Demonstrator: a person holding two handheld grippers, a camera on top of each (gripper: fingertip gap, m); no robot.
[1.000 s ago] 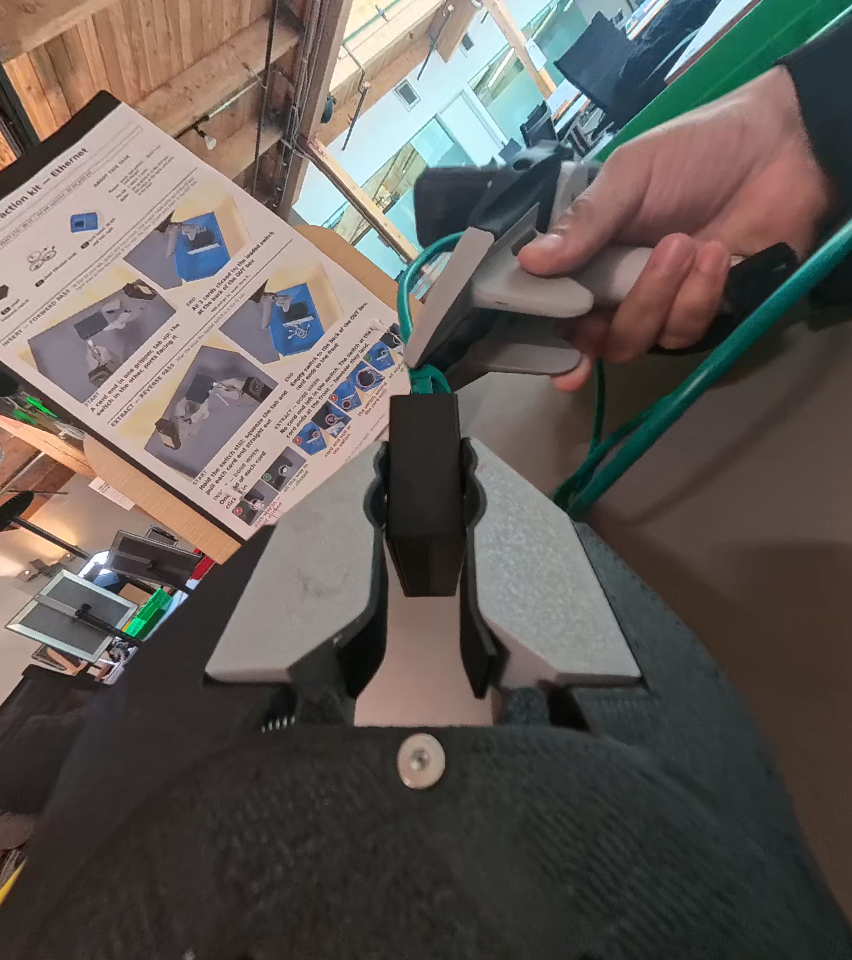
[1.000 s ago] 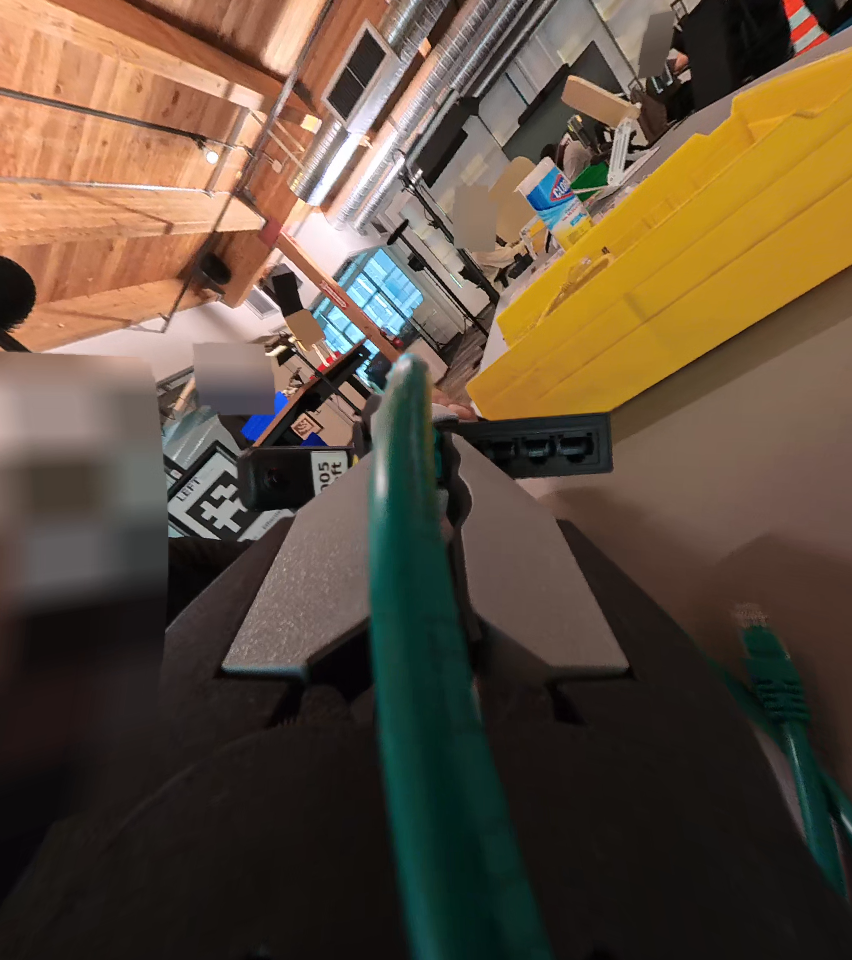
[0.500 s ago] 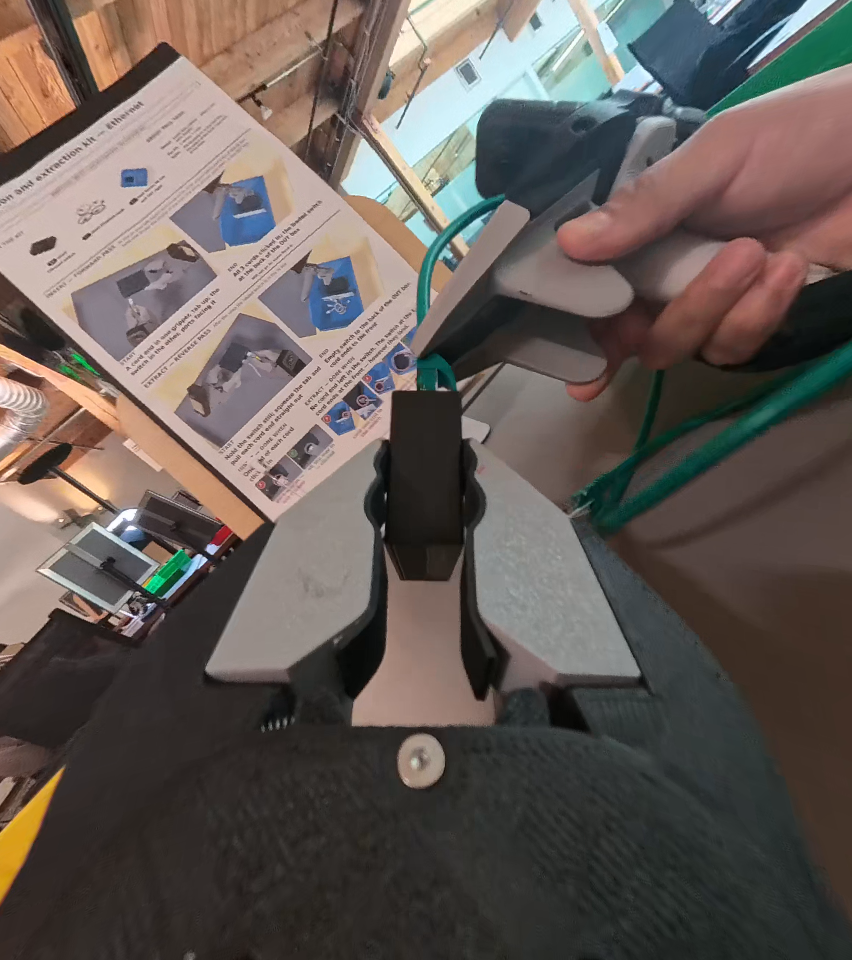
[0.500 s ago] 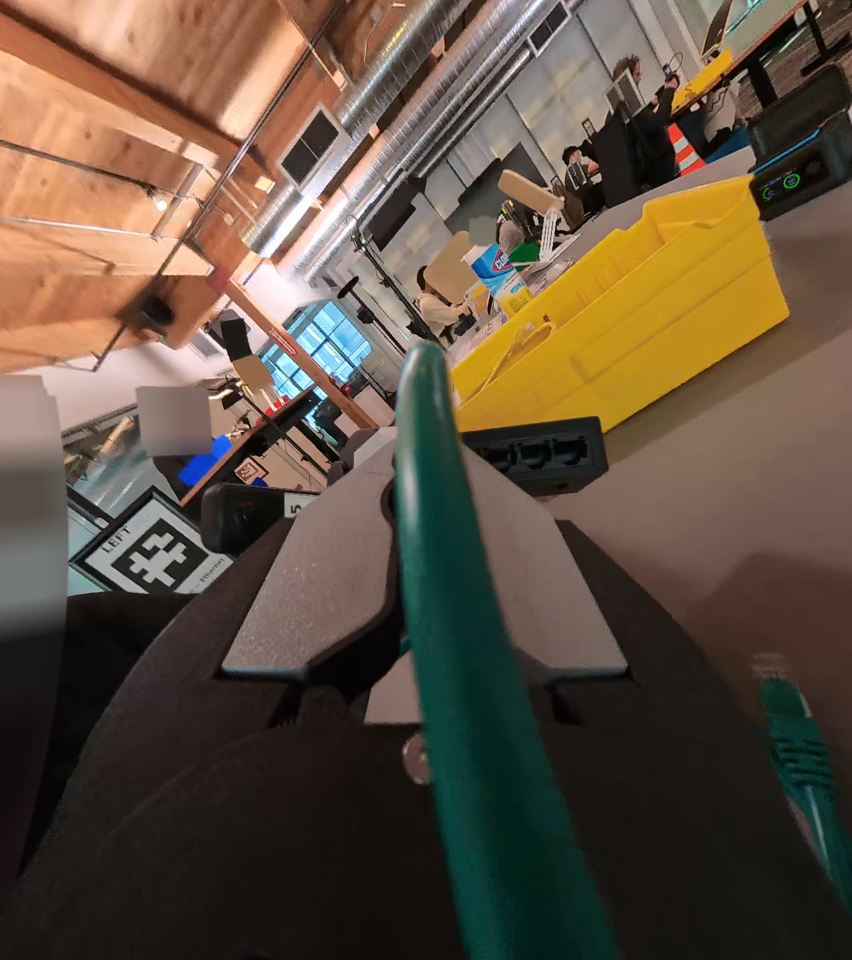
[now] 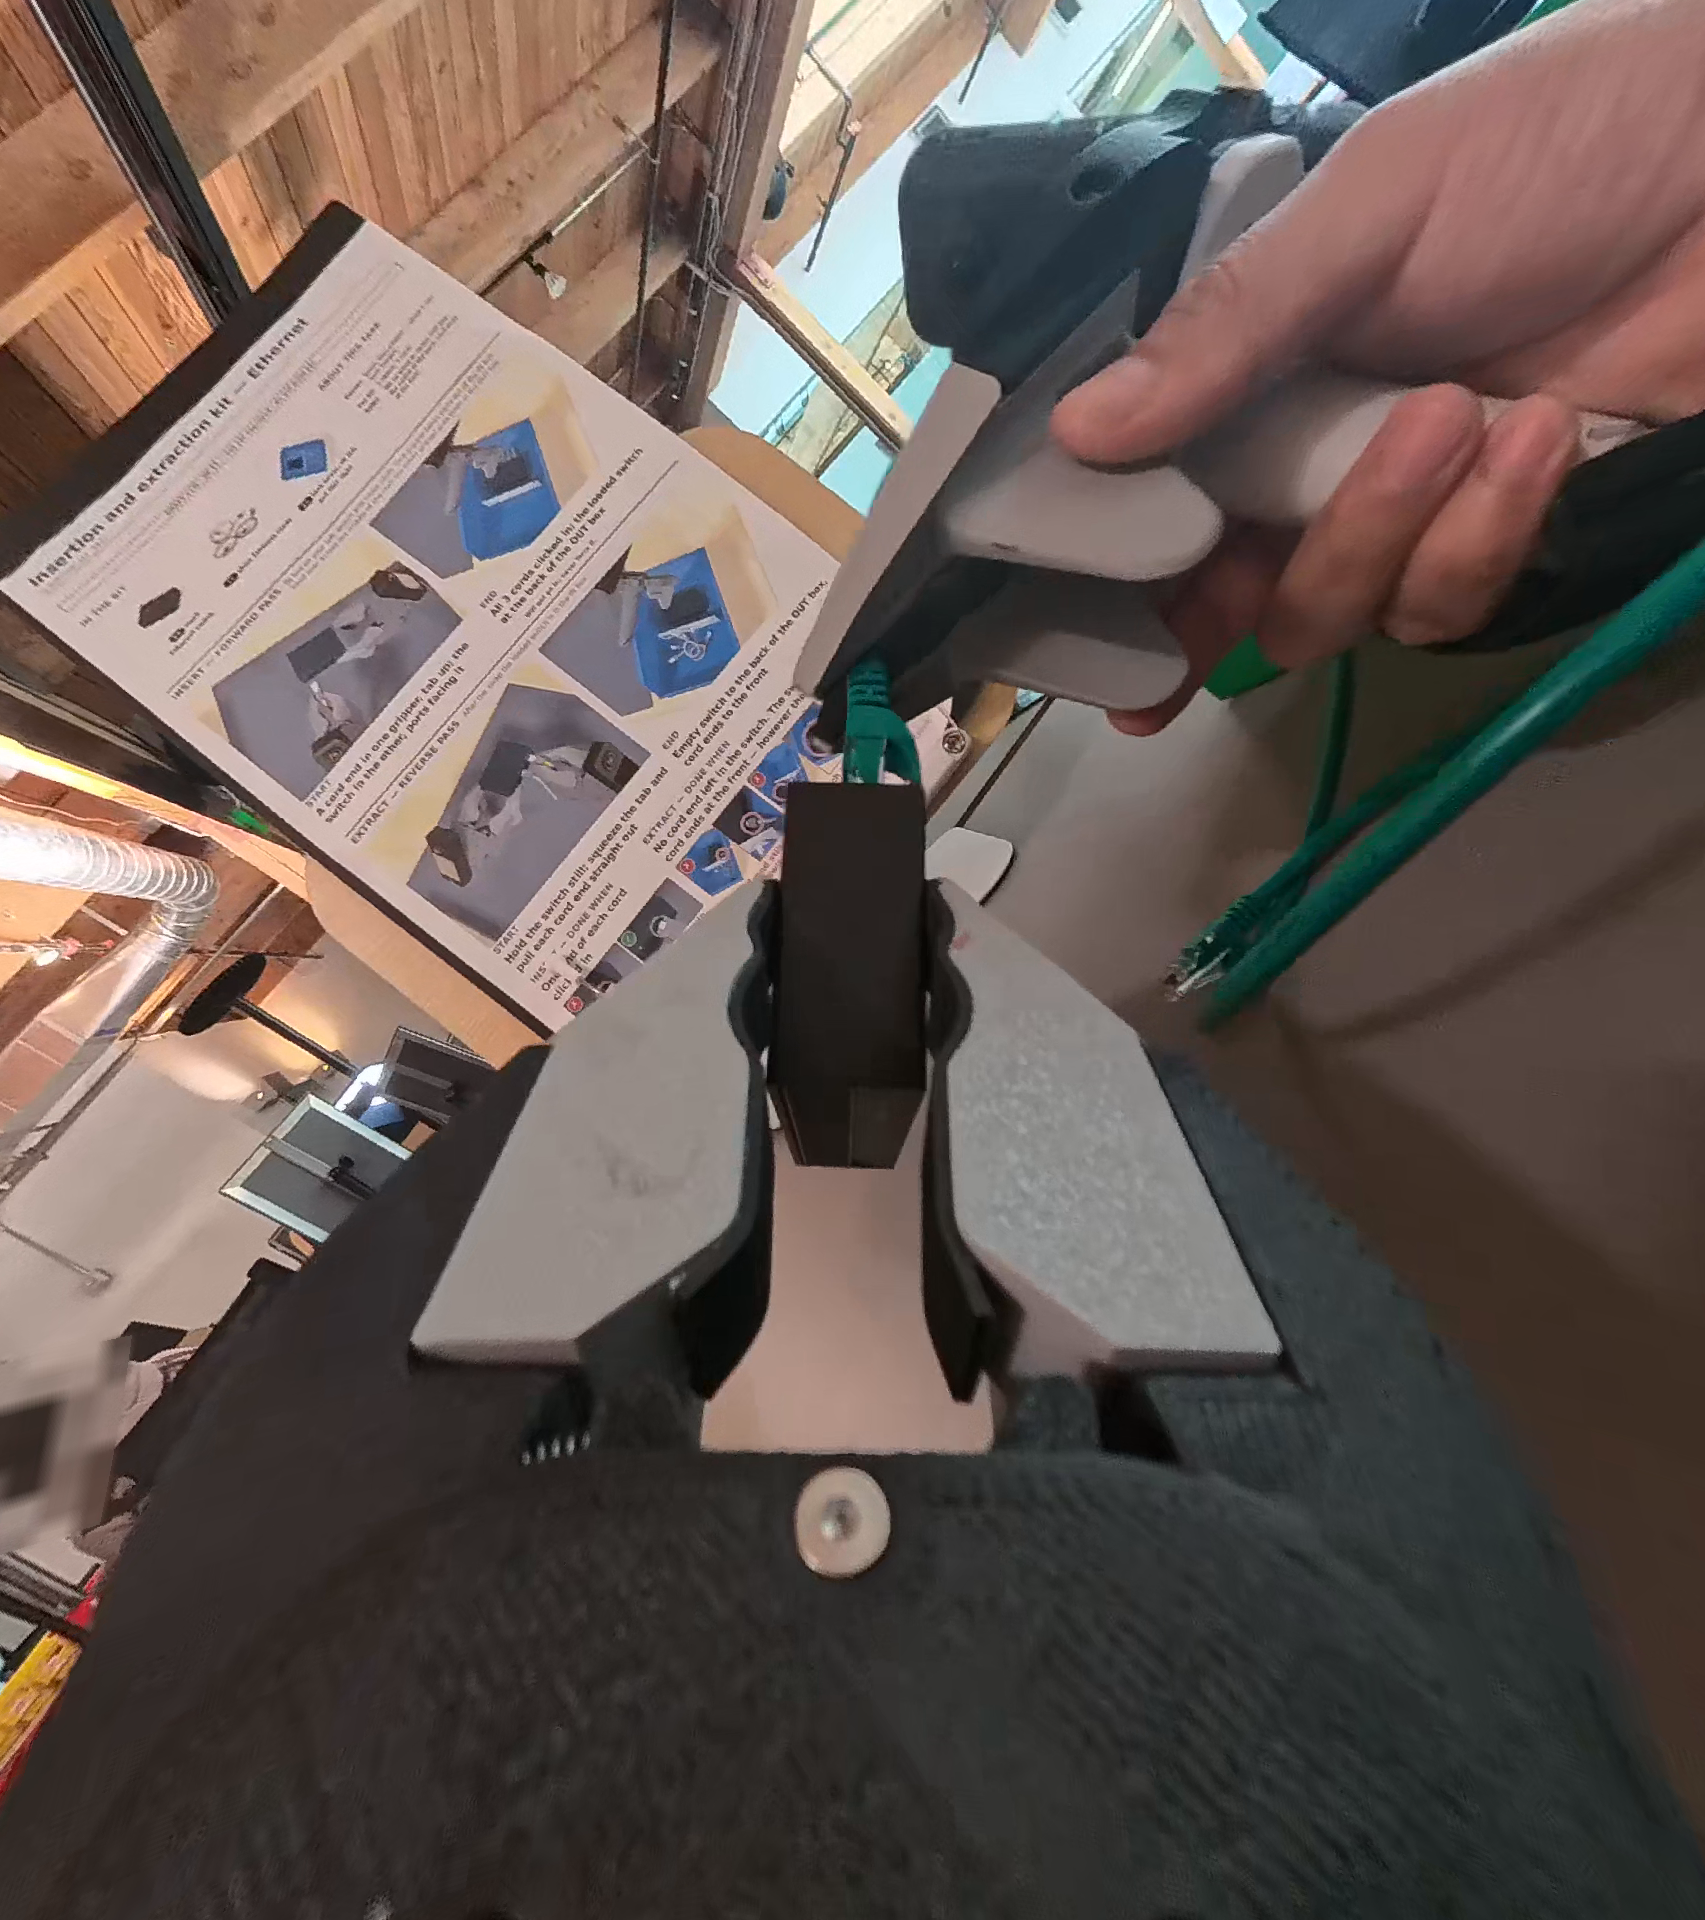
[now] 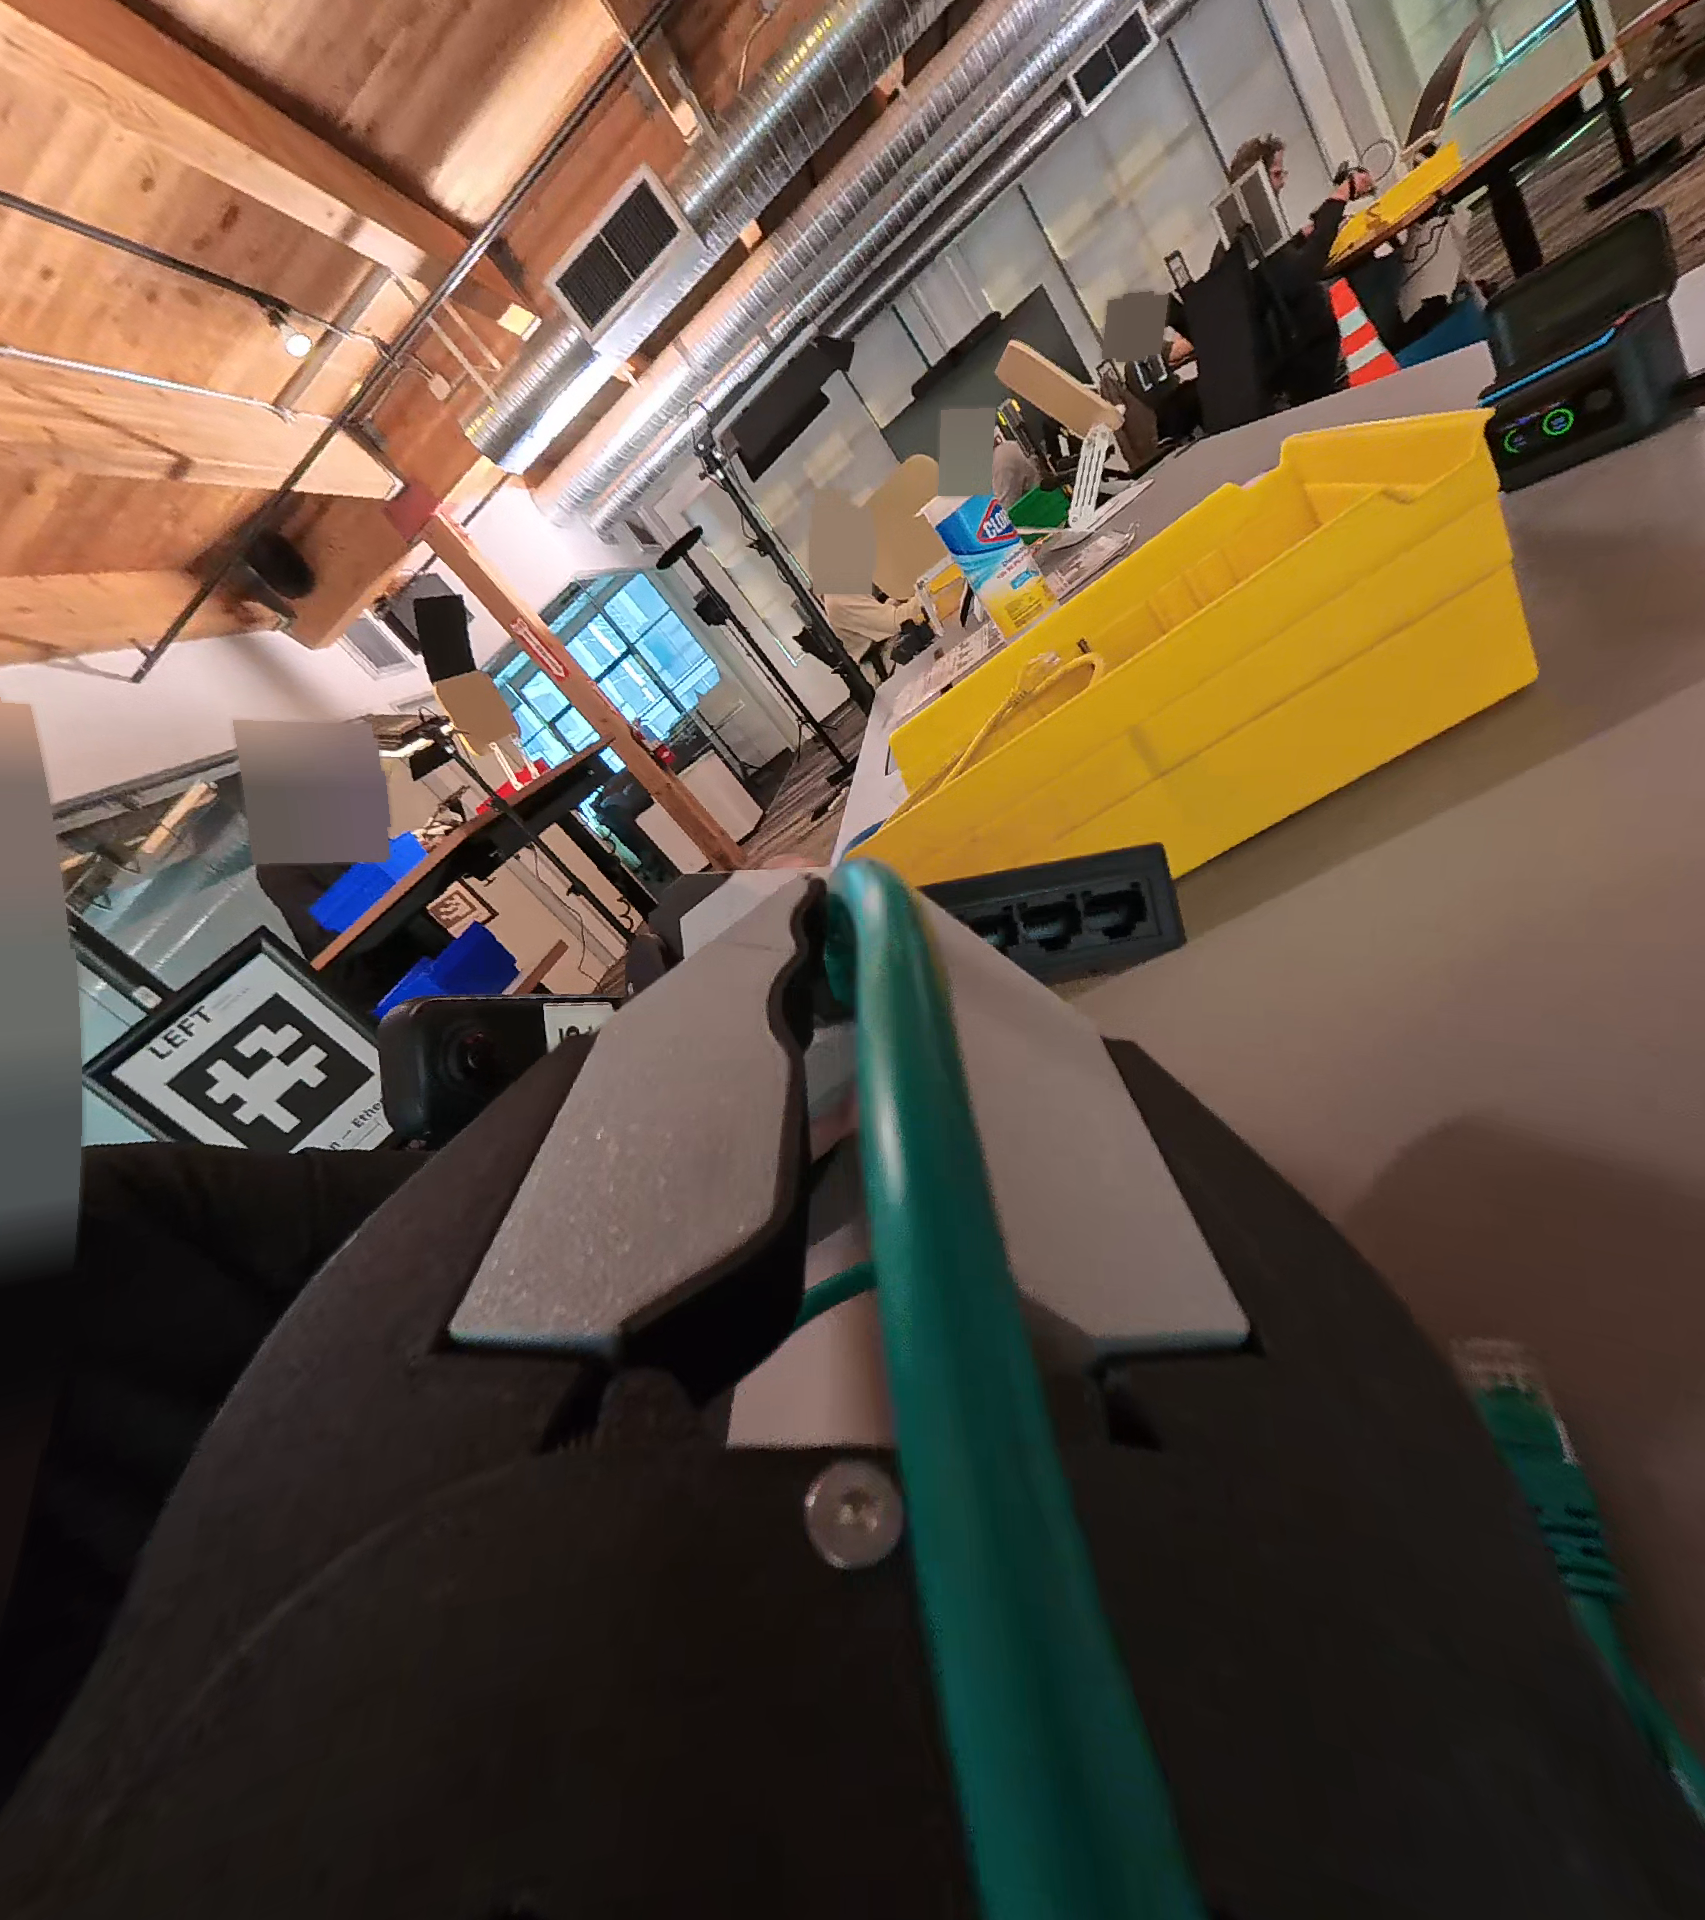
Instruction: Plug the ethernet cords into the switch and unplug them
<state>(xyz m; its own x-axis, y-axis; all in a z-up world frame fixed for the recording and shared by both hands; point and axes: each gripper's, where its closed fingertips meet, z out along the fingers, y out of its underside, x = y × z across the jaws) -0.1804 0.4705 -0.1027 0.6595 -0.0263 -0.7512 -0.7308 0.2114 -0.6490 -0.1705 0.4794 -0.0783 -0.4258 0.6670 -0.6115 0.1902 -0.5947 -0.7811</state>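
My left gripper (image 5: pixel 848 935) is shut on the black switch (image 5: pixel 853 997) and holds it upright above the table. My right gripper (image 5: pixel 843 707), held by a hand, is shut on a green ethernet cord's plug (image 5: pixel 869 717), which meets the switch's far face. I cannot tell whether the plug is seated. In the right wrist view my right gripper (image 6: pixel 827 914) pinches the green cord (image 6: pixel 931 1247), which loops back over the fingers. The switch (image 6: pixel 1066 925) shows three empty ports to the right of the fingertips. Its left part is hidden.
Loose green cord ends (image 5: pixel 1232 935) lie on the brown table (image 6: pixel 1502 935), one plug (image 6: pixel 1523 1444) close to my right gripper. A yellow bin (image 6: pixel 1243 665) stands behind the switch, with a black device (image 6: pixel 1575 384) beyond it. An instruction sheet (image 5: pixel 412 623) stands at the back. The grippers are tip to tip, or close to it.
Both grippers have shifted and tilted together. The right gripper now looks larger and closer in the left wrist view. The plug stays at the switch's face.
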